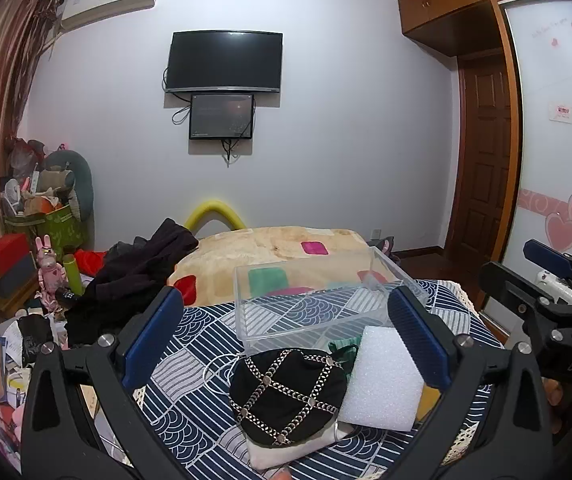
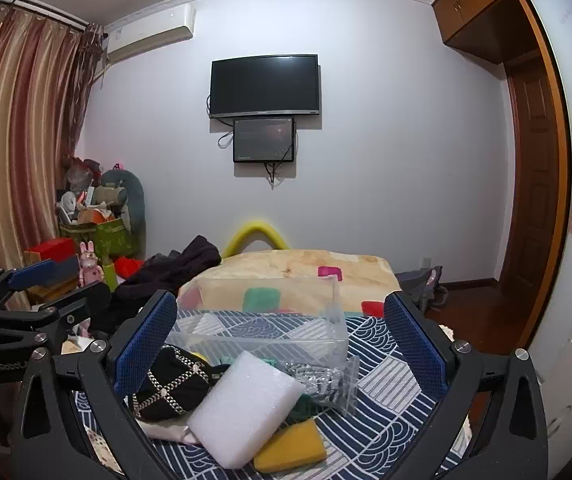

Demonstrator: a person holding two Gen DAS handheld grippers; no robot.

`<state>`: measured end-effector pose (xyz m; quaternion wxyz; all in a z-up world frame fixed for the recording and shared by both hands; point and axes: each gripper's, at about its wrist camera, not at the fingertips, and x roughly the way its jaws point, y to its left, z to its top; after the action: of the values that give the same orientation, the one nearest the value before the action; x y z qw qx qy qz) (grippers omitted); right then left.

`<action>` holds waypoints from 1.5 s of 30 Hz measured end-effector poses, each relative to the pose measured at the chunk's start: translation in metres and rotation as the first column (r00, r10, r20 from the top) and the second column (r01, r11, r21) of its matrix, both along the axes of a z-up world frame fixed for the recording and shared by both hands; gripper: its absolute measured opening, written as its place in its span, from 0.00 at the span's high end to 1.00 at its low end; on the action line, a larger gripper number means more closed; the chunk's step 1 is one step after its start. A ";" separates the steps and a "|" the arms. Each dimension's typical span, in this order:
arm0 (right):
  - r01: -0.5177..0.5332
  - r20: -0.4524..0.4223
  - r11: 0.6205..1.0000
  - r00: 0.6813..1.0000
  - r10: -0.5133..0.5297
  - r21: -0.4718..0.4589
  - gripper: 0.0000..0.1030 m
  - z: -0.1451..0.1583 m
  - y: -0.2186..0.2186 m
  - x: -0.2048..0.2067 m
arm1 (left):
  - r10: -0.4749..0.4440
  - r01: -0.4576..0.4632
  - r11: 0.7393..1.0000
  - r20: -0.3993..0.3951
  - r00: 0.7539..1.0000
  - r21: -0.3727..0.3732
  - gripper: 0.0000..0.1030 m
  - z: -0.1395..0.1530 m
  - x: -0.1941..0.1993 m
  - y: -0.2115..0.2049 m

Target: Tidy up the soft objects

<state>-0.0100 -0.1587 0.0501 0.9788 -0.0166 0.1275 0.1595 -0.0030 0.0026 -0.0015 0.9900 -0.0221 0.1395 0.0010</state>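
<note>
Across the blue patterned bedspread (image 2: 386,376), the white foam block (image 2: 241,404) lies long axis diagonal between the wide-open, empty right gripper (image 2: 281,336), nearer than the open, empty left gripper (image 1: 286,336), before the clear plastic bin (image 2: 261,320).

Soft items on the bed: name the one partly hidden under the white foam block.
The yellow sponge: the white foam block overlaps its near end, while the black chain-patterned pouch lies beside the foam, uncovered.
</note>
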 end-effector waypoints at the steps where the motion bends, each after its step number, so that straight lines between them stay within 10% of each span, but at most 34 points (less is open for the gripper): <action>1: -0.002 0.000 1.000 1.000 0.002 0.002 0.00 0.000 0.000 0.000 | 0.001 -0.001 1.000 0.004 1.000 -0.002 0.00 0.000 -0.001 0.001; 21: -0.029 -0.183 0.997 0.983 0.014 -0.078 0.09 -0.063 -0.001 0.008 | -0.046 0.040 0.999 -0.216 0.975 -0.030 0.17 -0.055 0.019 0.012; 32: -0.062 -0.378 0.995 0.925 0.028 -0.077 0.14 -0.104 -0.015 0.023 | -0.103 0.031 0.984 -0.417 0.903 -0.177 0.21 -0.106 0.053 0.035; 45: -0.097 -0.497 0.993 0.866 0.055 -0.060 0.14 -0.127 -0.011 0.038 | -0.090 0.016 0.986 -0.447 0.890 -0.165 0.21 -0.118 0.090 0.021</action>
<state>0.0283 -0.1694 -0.0767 0.9049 -0.0209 0.3796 0.1914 0.0869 0.0233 -0.1198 0.9250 -0.0953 0.3665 -0.0319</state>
